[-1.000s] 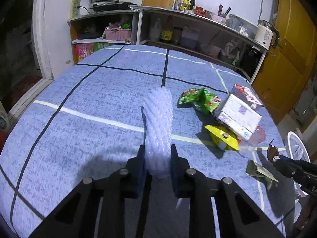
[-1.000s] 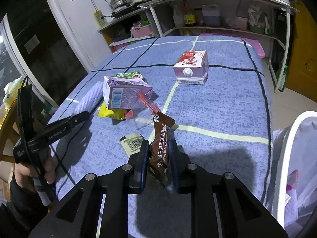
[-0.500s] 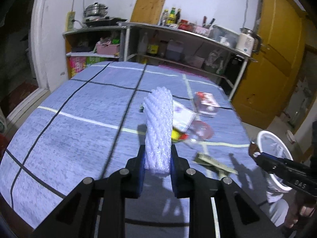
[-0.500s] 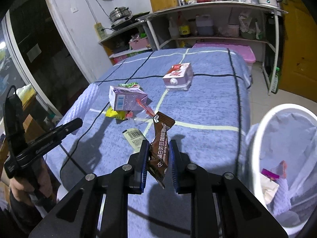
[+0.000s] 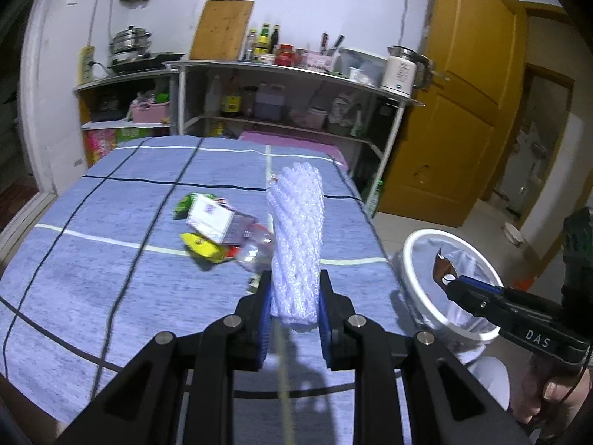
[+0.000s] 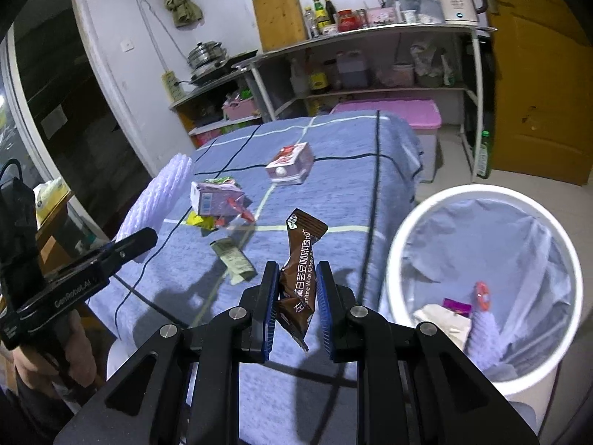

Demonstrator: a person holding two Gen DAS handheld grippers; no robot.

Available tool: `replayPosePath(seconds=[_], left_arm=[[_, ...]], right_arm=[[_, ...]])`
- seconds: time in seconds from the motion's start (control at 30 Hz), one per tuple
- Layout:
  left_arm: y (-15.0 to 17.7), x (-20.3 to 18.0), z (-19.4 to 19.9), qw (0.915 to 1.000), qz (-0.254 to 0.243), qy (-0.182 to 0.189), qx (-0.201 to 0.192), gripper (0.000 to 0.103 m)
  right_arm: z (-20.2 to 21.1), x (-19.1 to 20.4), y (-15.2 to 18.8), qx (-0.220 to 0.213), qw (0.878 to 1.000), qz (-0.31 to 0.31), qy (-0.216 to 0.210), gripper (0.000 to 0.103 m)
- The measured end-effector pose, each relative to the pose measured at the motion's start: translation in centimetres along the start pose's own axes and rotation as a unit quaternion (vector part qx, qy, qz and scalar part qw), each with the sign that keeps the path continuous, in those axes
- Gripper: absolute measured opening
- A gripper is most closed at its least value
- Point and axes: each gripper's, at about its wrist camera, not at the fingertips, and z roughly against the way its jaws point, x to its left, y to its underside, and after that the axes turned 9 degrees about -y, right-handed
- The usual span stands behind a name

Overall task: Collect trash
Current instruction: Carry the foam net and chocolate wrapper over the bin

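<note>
My left gripper (image 5: 294,293) is shut on a white foam net sleeve (image 5: 296,237), held upright above the blue tablecloth (image 5: 92,278). My right gripper (image 6: 296,289) is shut on a brown snack wrapper (image 6: 300,259), held above the table's near edge, left of the white bin (image 6: 481,285). The bin, lined with a clear bag, holds some trash. In the left wrist view the right gripper (image 5: 450,287) reaches over the bin's rim (image 5: 411,282). In the right wrist view the left gripper (image 6: 142,239) shows with the sleeve (image 6: 159,193).
On the table lie a purple carton (image 6: 215,196), a pink carton (image 6: 291,163), a green wrapper (image 5: 183,202), a yellow wrapper (image 5: 204,246), a clear plastic piece (image 5: 255,248) and an olive label (image 6: 233,259). Shelves (image 5: 289,111) and a yellow door (image 5: 456,118) stand behind.
Both grippers have swung right toward the bin with their loads. The bin is now larger and closer in both views; the trash pile has shifted left.
</note>
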Motion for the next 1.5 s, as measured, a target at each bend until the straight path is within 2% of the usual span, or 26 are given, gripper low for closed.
replayPosePath(seconds=[0.77,1.5], left_arm=[[0.5,-8.0,-1.4,0.9962,-0.057,0.060,0.024,0.023],[1.5,-15.1,-5.7,0.9835,-0.116,0.117,0.075,0.023]], right_arm=[[4.3,-5.8,1.4,-0.030,0.997,-0.048,0.042,0.021],[5.5,-12.1,3.3,-0.019,0.990,-0.113,0.085,0.021]])
